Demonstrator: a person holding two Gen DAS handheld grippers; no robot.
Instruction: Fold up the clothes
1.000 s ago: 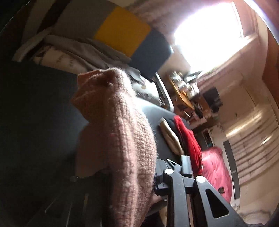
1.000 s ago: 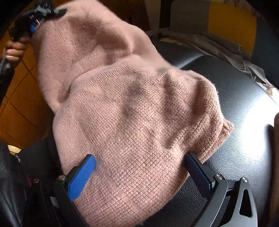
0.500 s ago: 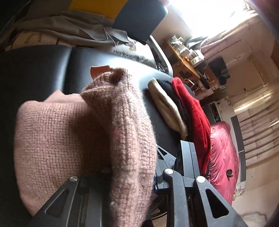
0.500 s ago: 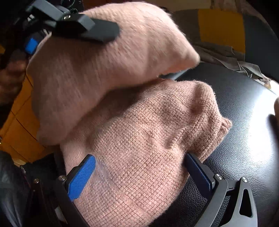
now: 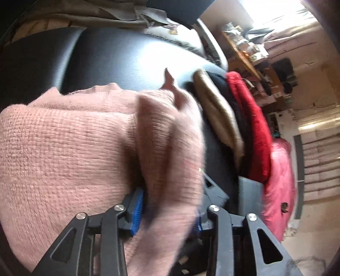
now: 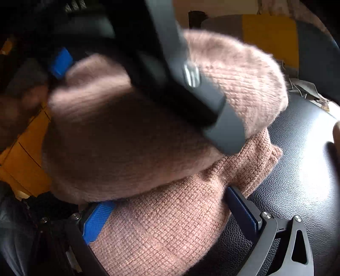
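Note:
A pink knitted sweater lies on a black leather seat. My left gripper is shut on a fold of the sweater and holds it over the lower layer. In the right wrist view the left gripper crosses above the sweater with the folded part draped under it. My right gripper is open, its blue-padded fingers on either side of the sweater's near end, resting on the seat.
A pile of tan, black and red clothes lies at the seat's right edge. Beige cloth lies at the seat's back. A yellow and grey cushion stands behind. A pink bag sits on the floor.
My left gripper has swung the held part of the sweater down and over the part lying on the seat. The right gripper has stayed in place, open.

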